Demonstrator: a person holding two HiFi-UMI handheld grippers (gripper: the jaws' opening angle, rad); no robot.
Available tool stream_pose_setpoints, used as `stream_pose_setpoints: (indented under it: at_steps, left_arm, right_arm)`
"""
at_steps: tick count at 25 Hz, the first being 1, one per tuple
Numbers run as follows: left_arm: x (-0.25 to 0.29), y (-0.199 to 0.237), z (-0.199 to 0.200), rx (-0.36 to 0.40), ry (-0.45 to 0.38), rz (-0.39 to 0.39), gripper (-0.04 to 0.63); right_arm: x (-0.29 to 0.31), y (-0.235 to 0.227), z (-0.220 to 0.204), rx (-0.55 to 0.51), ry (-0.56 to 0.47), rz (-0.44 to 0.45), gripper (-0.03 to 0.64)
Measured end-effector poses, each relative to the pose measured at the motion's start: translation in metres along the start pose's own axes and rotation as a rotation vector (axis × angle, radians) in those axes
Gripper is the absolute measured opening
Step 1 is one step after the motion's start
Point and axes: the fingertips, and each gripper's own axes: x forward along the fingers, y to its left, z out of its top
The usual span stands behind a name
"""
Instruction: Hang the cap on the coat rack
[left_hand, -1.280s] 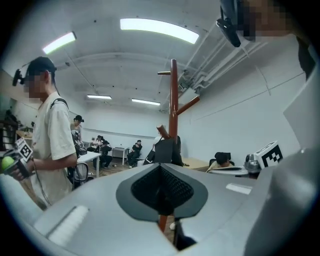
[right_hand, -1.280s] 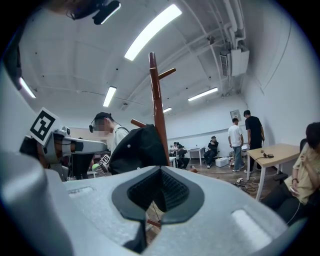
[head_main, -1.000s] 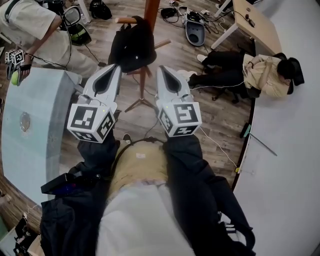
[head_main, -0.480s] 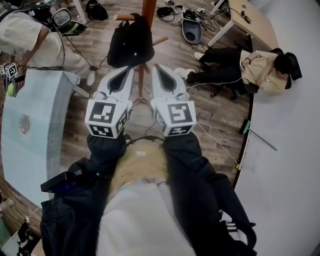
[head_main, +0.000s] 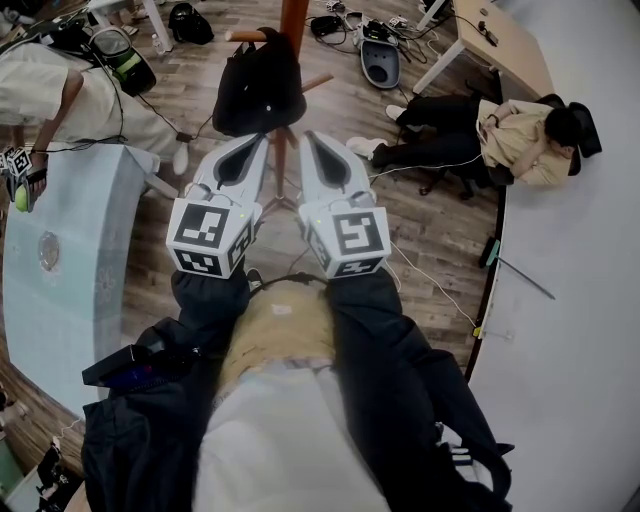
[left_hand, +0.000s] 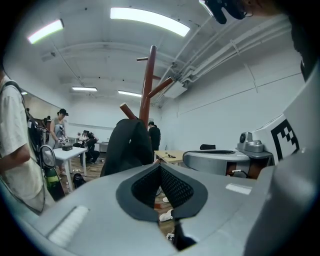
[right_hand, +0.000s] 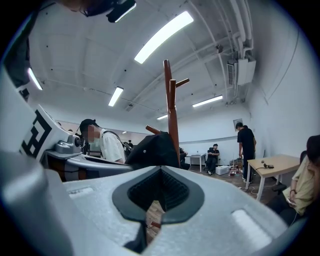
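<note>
1. The black cap hangs on a lower peg of the wooden coat rack, close against the pole, so the hanging itself looks done.
2. The left claw and the right claw are both pinched fully together with nothing between the pads. They are held side by side in front of the person's body, just short of the cap and not touching it.
3. What remains, by the look of it, is a clean retreat. Draw both claws straight back and low, away from the cap's lower edge, so nothing snags the fabric or rocks the rack. Check that the cap sits square on its peg.
4. Count: one cap, one coat rack, two claws. The left gripper view shows three pegs.
5. Around them: a pale desk at left, a wooden desk at upper right, and a person sitting on the floor.
</note>
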Motion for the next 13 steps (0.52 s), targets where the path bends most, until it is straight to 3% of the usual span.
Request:
stream_pose_setpoints:
  at_steps: [13]
  left_arm:
    - [-0.0009, -0.0071, 0.0074, -0.022, -0.035, -0.041, 0.002]
  right_arm:
    - [-0.0059, -0.0046, 0.0062, 0.001, -0.019, -0.027, -0.009]
